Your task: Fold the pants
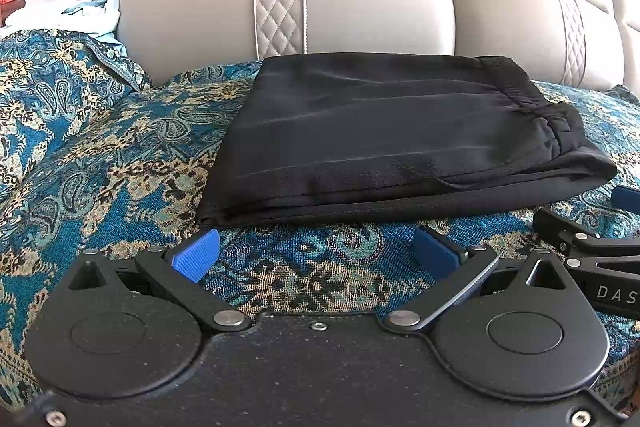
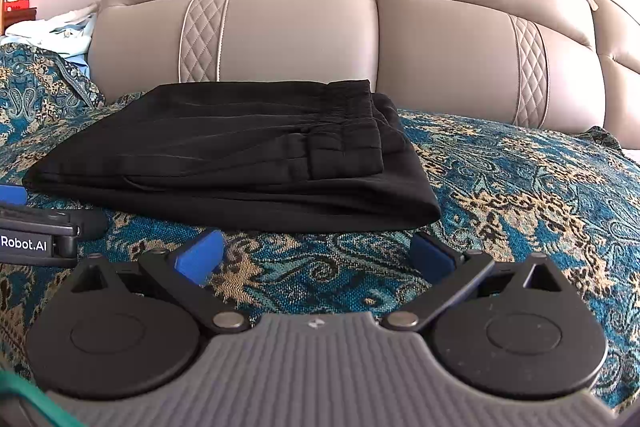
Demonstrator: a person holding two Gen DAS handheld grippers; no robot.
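The left gripper (image 1: pixel 316 253) stood wide apart and held nothing, its blue pads (image 1: pixel 196 254) clear of the cloth. The right gripper (image 2: pixel 316 253) was likewise spread wide and empty, just beside its partner. Directly ahead of both, just past the fingertips, the black pants (image 1: pixel 384 135) lay on the patterned bedspread (image 1: pixel 100 155) as a compact stack, waistband on top, in front of the padded headboard (image 2: pixel 304 31). By the look of it, folding was finished; perhaps only a light smoothing remained.

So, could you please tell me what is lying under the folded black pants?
The black pants lie on a teal paisley bedspread, with a beige headboard behind. Anything beneath their folded layers is covered.
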